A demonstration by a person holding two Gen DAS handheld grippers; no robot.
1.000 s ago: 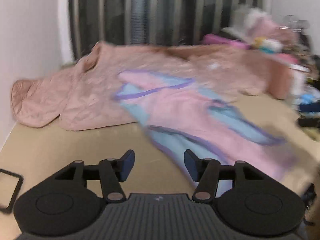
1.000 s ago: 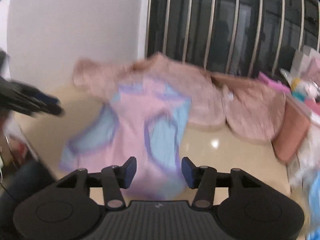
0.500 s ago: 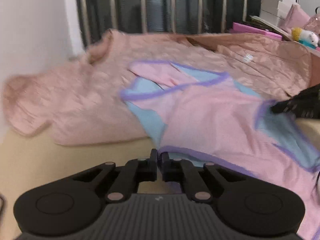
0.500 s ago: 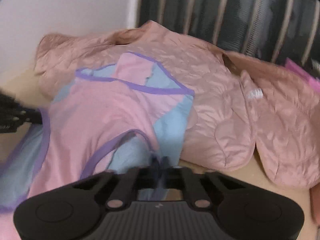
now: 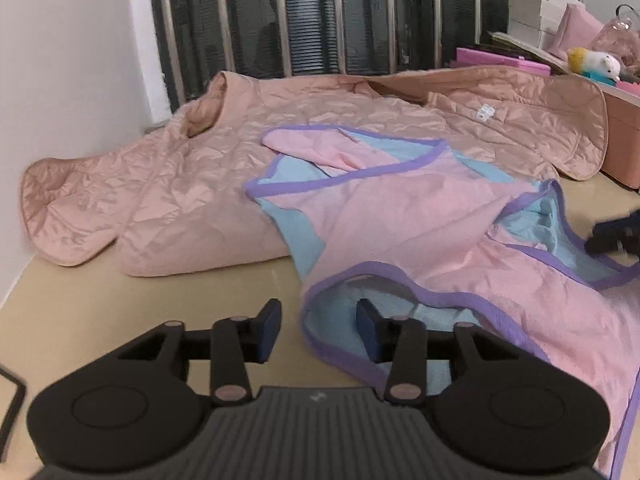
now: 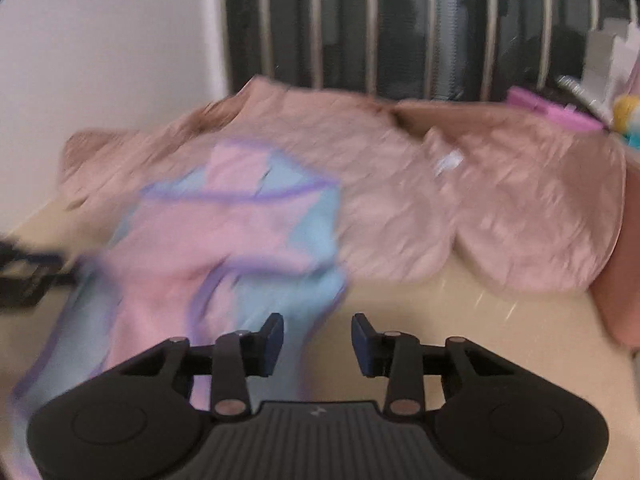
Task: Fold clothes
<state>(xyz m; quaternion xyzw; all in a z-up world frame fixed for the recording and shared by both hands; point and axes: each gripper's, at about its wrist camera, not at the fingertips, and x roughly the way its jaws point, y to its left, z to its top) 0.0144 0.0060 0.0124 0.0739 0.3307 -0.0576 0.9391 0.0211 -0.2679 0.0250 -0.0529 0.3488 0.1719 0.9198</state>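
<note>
Both grippers — left (image 5: 318,330), right (image 6: 318,344) — have just let go, jaws spread; the pink-and-blue vest (image 5: 420,216) lies rumpled, unfolded, near the table's (image 5: 120,304) front edge.

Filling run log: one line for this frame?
left gripper: open | right gripper: open | pink-and-blue purple-trimmed top: released, partly on quilted pink jacket

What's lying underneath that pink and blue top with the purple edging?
The far part of the pink and blue top lies over a quilted peach jacket; its near part rests on the beige surface. Whatever else is beneath the top is covered.
</note>
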